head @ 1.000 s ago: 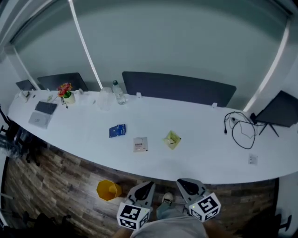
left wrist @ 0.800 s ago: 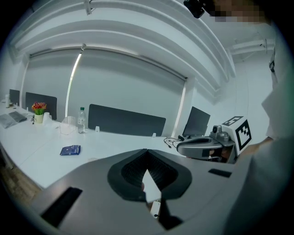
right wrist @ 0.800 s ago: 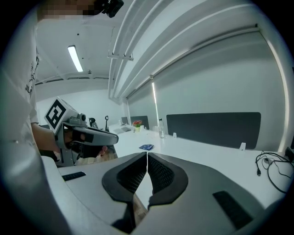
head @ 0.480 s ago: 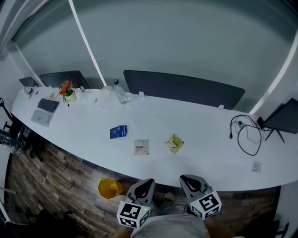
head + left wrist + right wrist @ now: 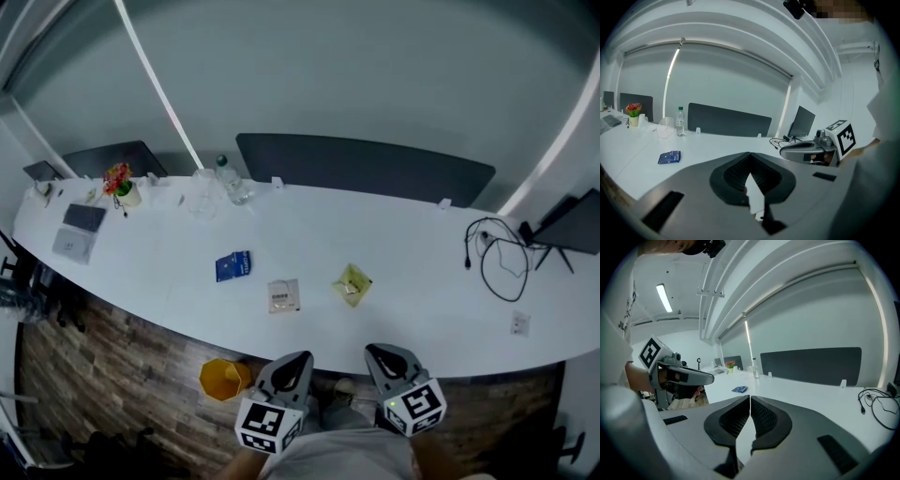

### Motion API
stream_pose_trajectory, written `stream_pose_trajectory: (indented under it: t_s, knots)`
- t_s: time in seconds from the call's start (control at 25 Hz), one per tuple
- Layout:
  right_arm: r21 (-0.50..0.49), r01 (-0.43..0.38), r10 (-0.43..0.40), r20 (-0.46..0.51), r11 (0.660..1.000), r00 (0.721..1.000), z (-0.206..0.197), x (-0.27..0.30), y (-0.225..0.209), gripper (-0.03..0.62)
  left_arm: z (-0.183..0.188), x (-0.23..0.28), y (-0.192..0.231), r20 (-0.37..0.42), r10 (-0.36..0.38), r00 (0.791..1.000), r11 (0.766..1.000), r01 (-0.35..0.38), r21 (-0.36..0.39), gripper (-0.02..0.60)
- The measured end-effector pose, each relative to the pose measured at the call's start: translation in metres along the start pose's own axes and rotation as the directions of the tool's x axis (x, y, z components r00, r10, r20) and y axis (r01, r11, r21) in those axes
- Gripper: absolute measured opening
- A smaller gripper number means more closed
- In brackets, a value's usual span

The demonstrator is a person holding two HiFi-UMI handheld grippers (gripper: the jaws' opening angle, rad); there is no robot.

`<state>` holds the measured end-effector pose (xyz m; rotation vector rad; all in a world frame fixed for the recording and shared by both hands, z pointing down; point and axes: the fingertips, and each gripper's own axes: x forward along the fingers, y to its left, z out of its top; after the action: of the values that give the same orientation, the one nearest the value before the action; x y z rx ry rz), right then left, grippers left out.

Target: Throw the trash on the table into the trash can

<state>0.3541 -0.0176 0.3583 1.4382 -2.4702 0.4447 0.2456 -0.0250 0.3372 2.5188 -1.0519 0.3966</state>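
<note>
I see the yellow trash can [image 5: 223, 379] on the floor, nearer me and left of the white packet [image 5: 283, 295] on the desk [image 5: 422, 281]. A blue packet [image 5: 232, 265] lies left of that packet. Nearer me than it, my left tool [image 5: 298, 360] is pressed together, empty. Crumpled yellow paper [image 5: 352, 284] lies to the packet's right. My right tool [image 5: 376, 352], nearer and right, is also pressed together, empty.

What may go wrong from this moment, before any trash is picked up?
The blue packet and white packet lie flat on the table. The left tongs and right tongs are shut, so they may push them instead of gripping.
The yellow trash can stands down on the floor, so a dropped piece may miss it.
</note>
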Motion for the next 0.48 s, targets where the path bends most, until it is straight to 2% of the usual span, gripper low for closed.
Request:
stream_pose_trajectory:
  t_s: [0.12, 0.32, 0.48]
  knots:
    - [-0.012, 0.017, -0.018, -0.018, 1.000, 1.000, -0.003, 0.010, -0.006, 0.032, -0.001, 0.006, 0.006, -0.002, -0.007, 1.000, 1.000, 0.007, -0.006, 0.000]
    - [0.030, 0.037, -0.036, -0.027, 0.999, 0.999, -0.009, 0.030, -0.021, 0.032, -0.005, 0.019, 0.017, -0.003, -0.012, 1.000, 1.000, 0.012, -0.012, 0.000]
    - [0.038, 0.083, -0.081, -0.047, 0.996, 0.996, -0.019, 0.048, -0.040, 0.034, -0.009, 0.033, 0.025, -0.007, -0.016, 1.000, 1.000, 0.016, -0.006, 0.000]
